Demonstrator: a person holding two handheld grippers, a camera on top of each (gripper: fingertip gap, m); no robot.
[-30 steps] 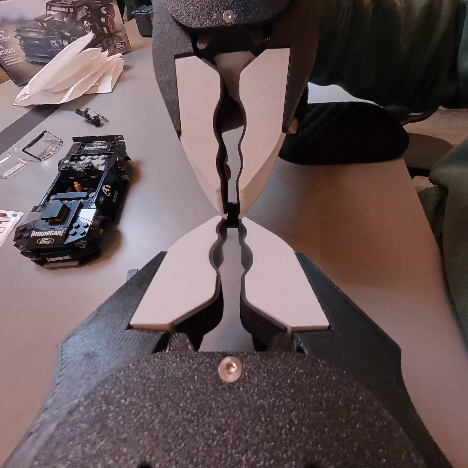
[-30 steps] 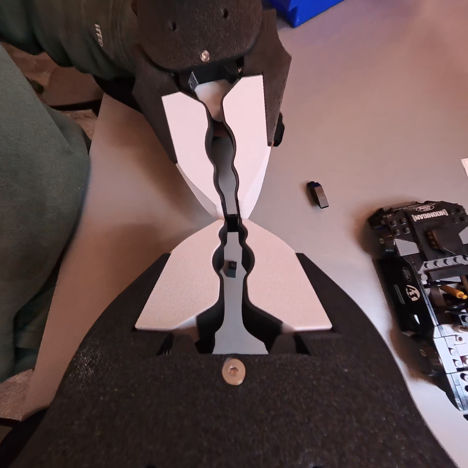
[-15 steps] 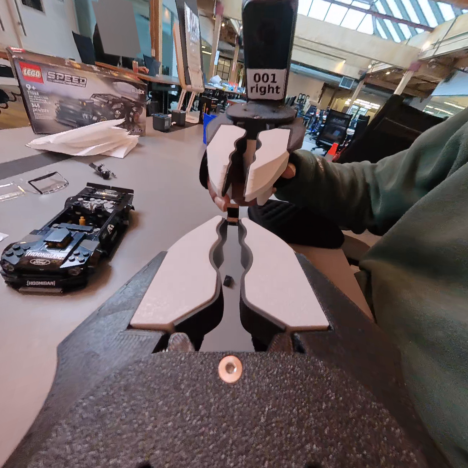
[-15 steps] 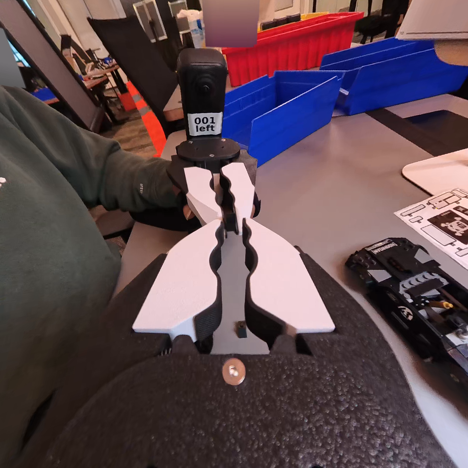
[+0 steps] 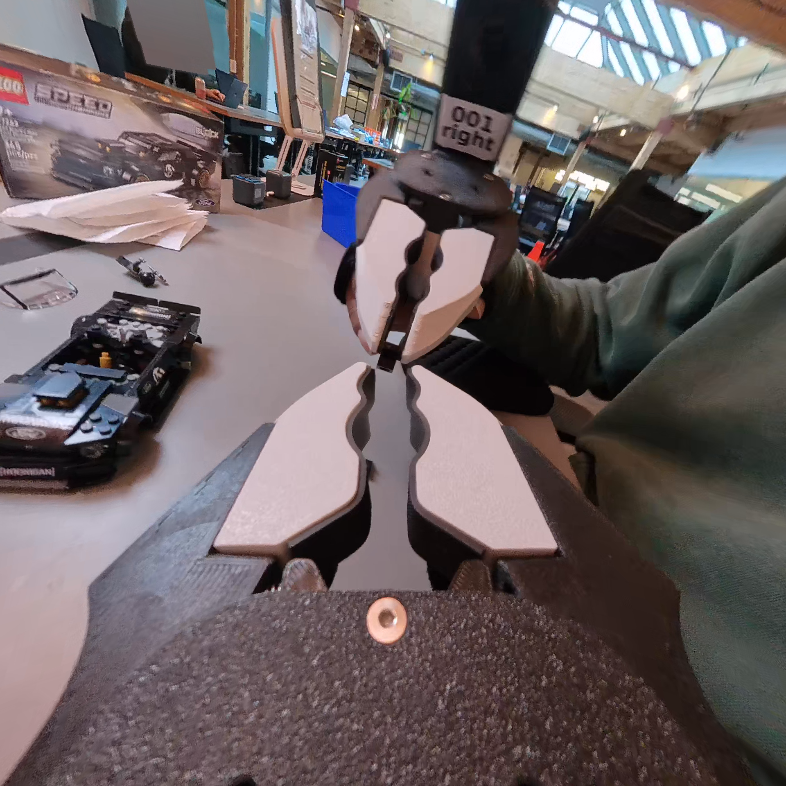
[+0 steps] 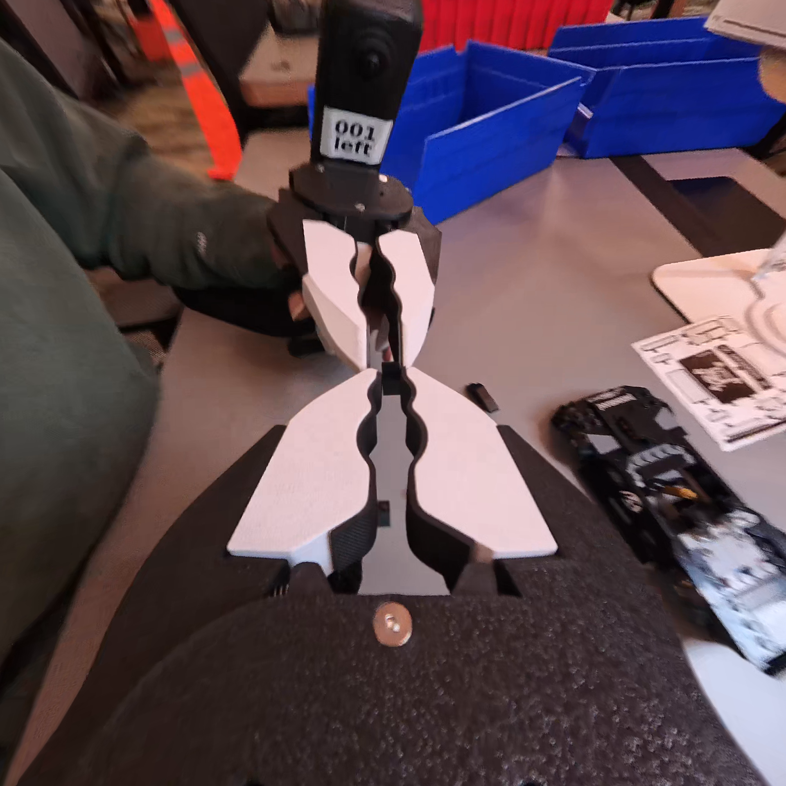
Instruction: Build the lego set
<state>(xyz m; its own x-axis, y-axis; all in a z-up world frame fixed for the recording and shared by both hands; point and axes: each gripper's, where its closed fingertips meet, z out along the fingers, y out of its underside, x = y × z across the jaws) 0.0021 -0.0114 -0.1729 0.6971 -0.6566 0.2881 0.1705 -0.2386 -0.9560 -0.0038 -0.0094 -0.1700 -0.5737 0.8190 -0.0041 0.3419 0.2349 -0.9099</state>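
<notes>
Black lego car (image 5: 85, 391) on the grey table: chassis built, studs exposed, roof missing. Right gripper (image 5: 389, 361) pinches a small black brick (image 5: 386, 360) in mid-air beside the car; left gripper (image 5: 388, 372) released, tips nearly touching the brick. Another loose black piece (image 6: 482, 390) waits nearby.

The left gripper (image 5: 388, 369) and the right gripper (image 6: 390, 374) face each other tip to tip above the desk, each held up by a hand in a green sleeve. The right gripper's jaws pinch a small black piece (image 5: 388, 359) at their tips, with its end sticking out toward the left gripper. The left gripper's jaws stand a little apart, their tips just beside that piece; whether they touch it cannot be told.
</notes>
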